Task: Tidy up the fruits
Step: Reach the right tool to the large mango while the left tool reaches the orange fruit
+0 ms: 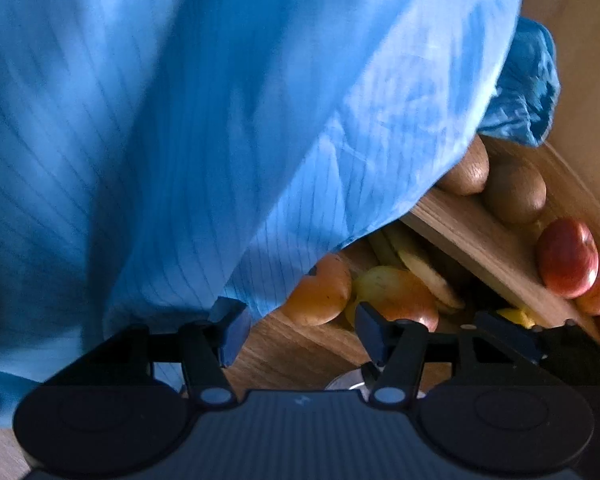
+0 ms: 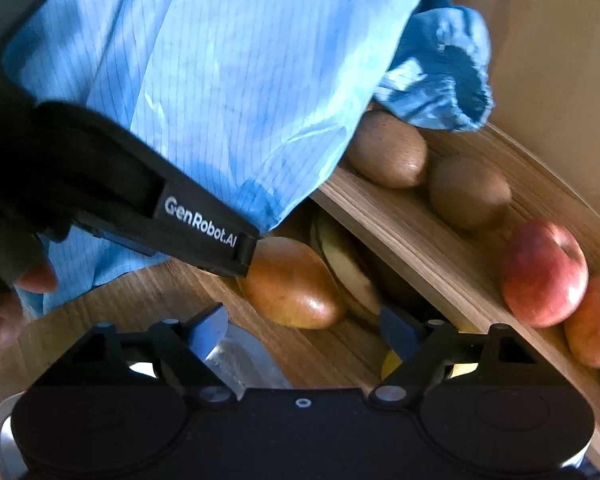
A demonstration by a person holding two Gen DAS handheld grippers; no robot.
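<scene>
A round wooden tray (image 2: 560,188) has a wooden divider (image 2: 420,232) across it. Beyond the divider lie two brown kiwis (image 2: 388,152) and red apples (image 2: 544,272). On the near side rest an orange-yellow fruit (image 2: 296,284) and pale fruit slices (image 2: 352,276). My right gripper (image 2: 306,332) is open just in front of that fruit, with nothing between its fingers. My left gripper (image 1: 300,328) is open too, facing the orange fruit (image 1: 320,296) and a yellow-red apple (image 1: 396,296). The left gripper's housing (image 2: 204,220) reaches in from the left, its tip beside the orange-yellow fruit.
A person's blue sleeve (image 1: 220,120) fills most of the left wrist view and hangs over the tray's far left (image 2: 240,80). A gloved hand (image 2: 8,264) holds the left gripper. A clear plastic piece (image 2: 244,360) and something yellow (image 2: 392,364) lie under my right gripper.
</scene>
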